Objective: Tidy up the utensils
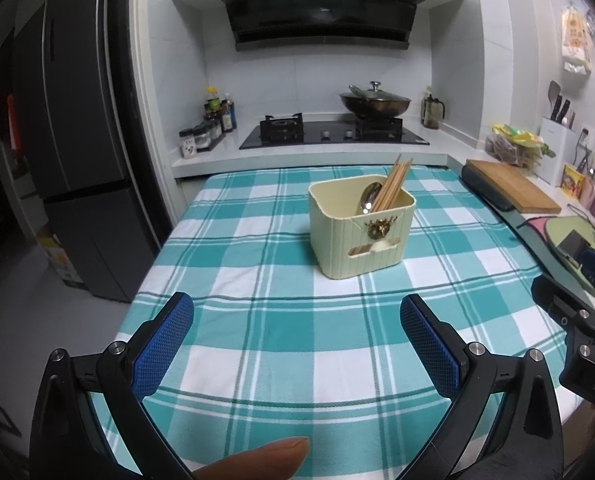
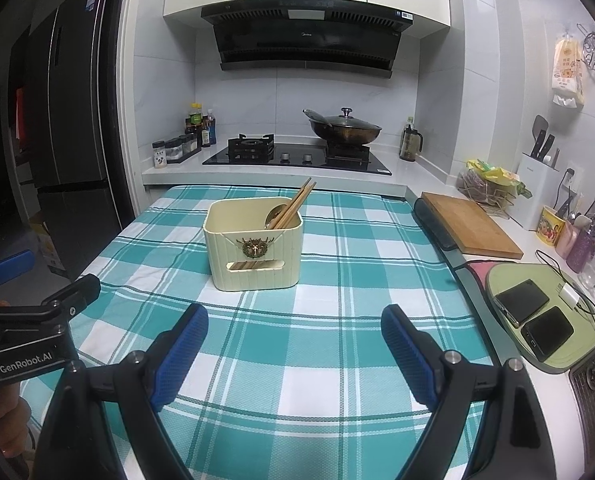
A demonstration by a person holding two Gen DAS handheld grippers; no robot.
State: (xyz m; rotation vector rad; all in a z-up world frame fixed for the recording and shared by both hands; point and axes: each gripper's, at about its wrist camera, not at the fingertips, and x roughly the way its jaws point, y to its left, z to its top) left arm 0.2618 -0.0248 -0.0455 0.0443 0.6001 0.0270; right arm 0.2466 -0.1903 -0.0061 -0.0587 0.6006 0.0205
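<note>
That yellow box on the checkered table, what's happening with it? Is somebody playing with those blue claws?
A person holds a two-finger gripper in each hand. The left gripper and the right gripper are both open and empty, above the tablecloth, pointing at the cream utensil box. Nothing touches the box. The wooden chopsticks and a metal spoon already stand inside it, and no loose utensils lie on the cloth.

Lidded wok (image 2: 343,128) on hob at twelve o'clock; cutting board (image 2: 471,224) at two; two phones (image 2: 533,320) at three.
</note>
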